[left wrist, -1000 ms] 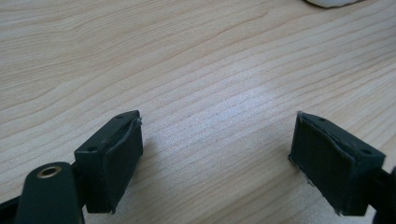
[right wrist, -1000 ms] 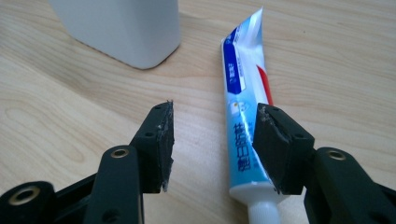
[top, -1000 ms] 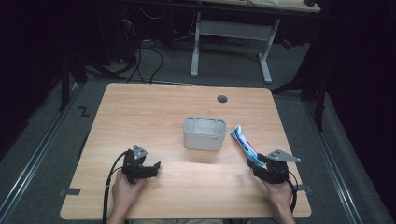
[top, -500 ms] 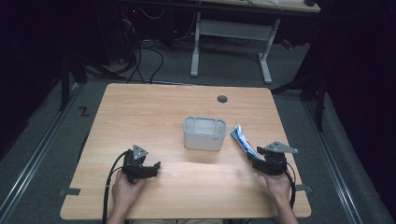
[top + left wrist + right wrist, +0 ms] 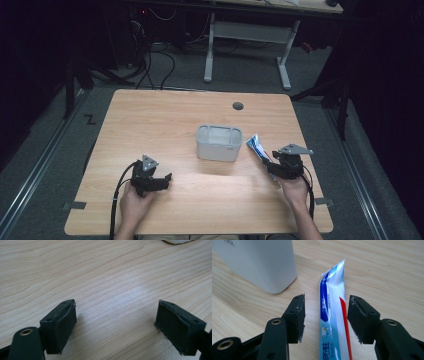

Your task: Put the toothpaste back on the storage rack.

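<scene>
The right claw (image 5: 325,317) stands partly open, its two black pads to either side of a blue, white and red soft plastic toothpaste tube (image 5: 332,322) with a clear gap on both sides, so nothing is gripped yet. The tube lies flat on the pale wooden counter (image 5: 387,270) between the jaws, its flat crimped tail pointing away from the claw and its body running back under it; in the high view the same tube (image 5: 256,148) sits just ahead of the right claw (image 5: 272,167). I judge it light, soft and glossy: a squeeze will dent it, and the smooth film may slip if pinched at the thin tail. The fuller middle of the body, where the pads now flank it, looks the better hold, with gentle pressure only. Just beyond and to the claw's left stands a white rounded-corner plastic box (image 5: 259,262), close to the tube but apart from it. Farther off, the left claw (image 5: 115,325) rests wide open over bare counter.
</scene>
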A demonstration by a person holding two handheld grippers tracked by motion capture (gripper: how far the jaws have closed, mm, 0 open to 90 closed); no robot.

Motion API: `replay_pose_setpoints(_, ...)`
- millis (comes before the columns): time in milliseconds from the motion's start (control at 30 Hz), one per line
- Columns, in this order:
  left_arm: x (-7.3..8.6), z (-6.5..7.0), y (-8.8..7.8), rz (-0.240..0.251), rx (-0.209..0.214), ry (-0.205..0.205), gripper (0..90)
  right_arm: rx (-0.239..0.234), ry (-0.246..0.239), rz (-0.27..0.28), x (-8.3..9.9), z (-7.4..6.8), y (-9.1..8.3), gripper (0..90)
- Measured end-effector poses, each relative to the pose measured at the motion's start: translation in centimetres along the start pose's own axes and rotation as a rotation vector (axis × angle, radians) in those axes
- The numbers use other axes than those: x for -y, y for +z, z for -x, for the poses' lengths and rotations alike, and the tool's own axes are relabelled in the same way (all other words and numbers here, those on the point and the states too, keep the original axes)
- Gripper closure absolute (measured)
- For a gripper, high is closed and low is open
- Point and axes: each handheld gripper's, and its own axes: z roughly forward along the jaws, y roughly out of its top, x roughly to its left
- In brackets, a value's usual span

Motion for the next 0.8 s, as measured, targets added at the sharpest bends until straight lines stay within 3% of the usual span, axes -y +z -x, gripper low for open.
replay_pose_setpoints(167, 0.0, 0.0, 0.0, 0.000, 0.000, 0.000, 17.3, -0.001, 0.002, -0.015, -0.7, 0.2, 0.7, 48.4)
replay_pose_setpoints(800, 0.0, 0.0, 0.0, 0.000, 0.000, 0.000, 17.3, 0.021, -0.064, -0.059, -2.8, -0.6, 3.2, 49.1)
